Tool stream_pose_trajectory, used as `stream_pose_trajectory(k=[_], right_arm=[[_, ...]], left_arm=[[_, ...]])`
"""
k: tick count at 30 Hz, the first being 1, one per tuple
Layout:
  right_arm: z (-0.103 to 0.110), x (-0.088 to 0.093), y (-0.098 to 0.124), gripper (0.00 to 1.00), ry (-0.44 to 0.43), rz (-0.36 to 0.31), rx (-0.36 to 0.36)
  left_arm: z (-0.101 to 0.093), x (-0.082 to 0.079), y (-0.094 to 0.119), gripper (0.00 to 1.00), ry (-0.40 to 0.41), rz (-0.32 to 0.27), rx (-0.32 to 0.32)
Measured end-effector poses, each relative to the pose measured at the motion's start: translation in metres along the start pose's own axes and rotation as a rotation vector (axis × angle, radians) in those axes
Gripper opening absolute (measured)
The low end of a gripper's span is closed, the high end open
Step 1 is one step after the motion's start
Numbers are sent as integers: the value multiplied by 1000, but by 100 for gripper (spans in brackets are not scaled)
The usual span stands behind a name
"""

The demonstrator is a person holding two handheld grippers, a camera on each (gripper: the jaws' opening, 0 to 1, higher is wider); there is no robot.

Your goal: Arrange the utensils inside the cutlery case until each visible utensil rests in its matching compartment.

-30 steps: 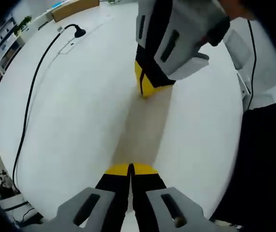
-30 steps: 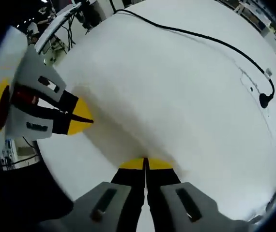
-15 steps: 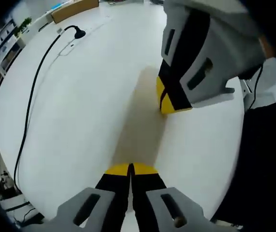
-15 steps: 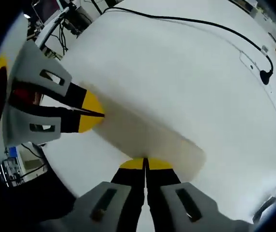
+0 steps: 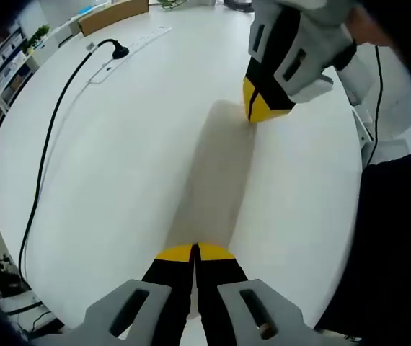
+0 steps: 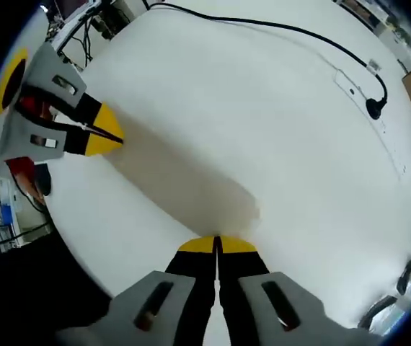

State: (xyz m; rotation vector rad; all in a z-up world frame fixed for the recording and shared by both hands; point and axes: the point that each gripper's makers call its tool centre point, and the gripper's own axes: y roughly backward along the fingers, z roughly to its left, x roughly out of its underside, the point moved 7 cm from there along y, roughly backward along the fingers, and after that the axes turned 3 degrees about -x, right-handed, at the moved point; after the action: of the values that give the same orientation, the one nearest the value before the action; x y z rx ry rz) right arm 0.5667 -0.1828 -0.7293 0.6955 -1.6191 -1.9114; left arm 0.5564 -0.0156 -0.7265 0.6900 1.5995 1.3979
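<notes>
In the left gripper view the left gripper [image 5: 194, 251], black with yellow tips on grey mounts, has its jaws pressed tip to tip with nothing between them. The right gripper [image 6: 216, 244], built the same, is likewise closed flat on itself in the right gripper view. Both hang over a plain white round table [image 5: 119, 180].

What has changed over the last second is the spacing. In the left gripper view the right gripper [image 5: 262, 108] sat large and close half a second ago; now it is smaller and nearer the table's far edge. In the right gripper view the left gripper [image 6: 97, 131] has likewise shrunk toward the table's edge, and more bare top lies between the two. The hands have drawn apart, though part of that could be the cameras tilting. For the task it means little as yet: nothing is held, and no utensil has been shifted.

The cutlery case and utensils cannot be placed; neither appears on the stretch of table seen here, so they likely lie outside both cameras' reach.

Further out, a black cable [image 5: 47, 151] runs across the top to a plug beside a white power strip [image 5: 130, 47] near the far edge, and the same black cable [image 6: 277, 32] crosses the right gripper view. Past the edge, shelves and gear are too blurred and small to name. A dark garment of the person [image 5: 393, 245] covers the table's near right side.
</notes>
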Motion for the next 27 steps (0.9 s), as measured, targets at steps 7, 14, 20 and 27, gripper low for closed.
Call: stream_pose_trajectory(k=[7,14,20,27], right_arm=[[-3,0,0,0,-20,-13,6],[2,-4,-1,0,52,30,62],[-2,-1,1,0,14,17,29],[-2,3,2,0,-13,-30,-6]], left_arm=[[1,1,-1,0,16,-5,4],[0,0,-1,0,15,10,2],[0,2,-1,0,29,-2,5],[-1,3,0,0,32,-14,-5]])
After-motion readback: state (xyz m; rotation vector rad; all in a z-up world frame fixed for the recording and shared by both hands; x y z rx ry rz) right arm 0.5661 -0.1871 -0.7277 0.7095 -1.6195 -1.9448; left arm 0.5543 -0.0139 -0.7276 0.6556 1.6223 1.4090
